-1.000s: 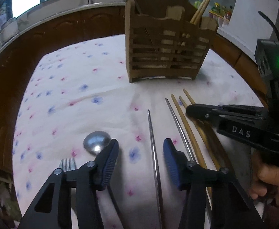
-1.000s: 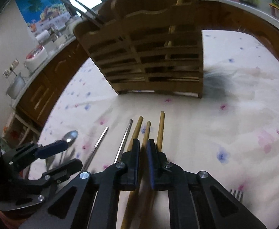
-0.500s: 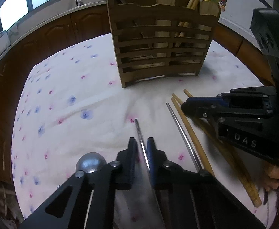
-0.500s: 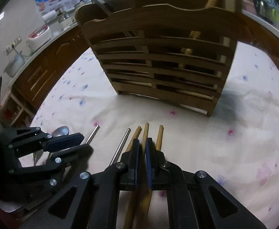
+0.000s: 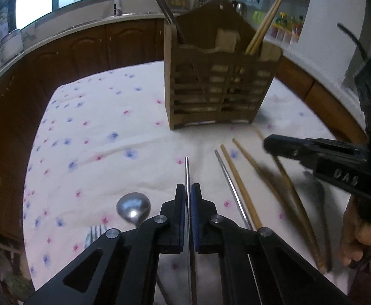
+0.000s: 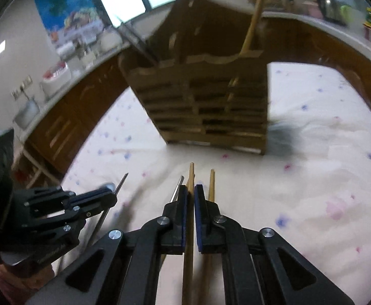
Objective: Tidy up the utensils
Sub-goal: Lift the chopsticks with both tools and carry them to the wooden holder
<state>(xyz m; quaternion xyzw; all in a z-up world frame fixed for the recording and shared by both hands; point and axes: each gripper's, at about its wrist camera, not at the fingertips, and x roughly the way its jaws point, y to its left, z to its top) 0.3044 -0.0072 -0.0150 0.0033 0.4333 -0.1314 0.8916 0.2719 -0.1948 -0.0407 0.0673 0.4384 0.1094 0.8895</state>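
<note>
My left gripper [image 5: 188, 190] is shut on a metal chopstick [image 5: 187, 170], whose tip sticks out ahead, just above the flowered cloth. My right gripper [image 6: 190, 190] is shut on a wooden chopstick [image 6: 191, 175], lifted off the cloth. A slatted wooden utensil holder [image 5: 221, 86] stands upright beyond both, with chopsticks and metal utensils in it. On the cloth lie a second metal chopstick [image 5: 230, 185], several wooden chopsticks [image 5: 238, 183], a spoon [image 5: 133, 206] and a fork [image 5: 95, 235]. The right gripper [image 5: 269, 143] shows at the right of the left wrist view.
The cloth-covered table [image 5: 83, 127] ends at dark wooden cabinets [image 5: 71, 50] and a countertop behind. A hand [image 5: 358, 239] holds the right tool. In the right wrist view the left gripper [image 6: 111, 195] sits at the lower left, and the holder [image 6: 205, 101] is straight ahead.
The left jaws closed from open onto the metal chopstick and lifted it. The right gripper, shut throughout, rose with its wooden chopstick off the cloth.
</note>
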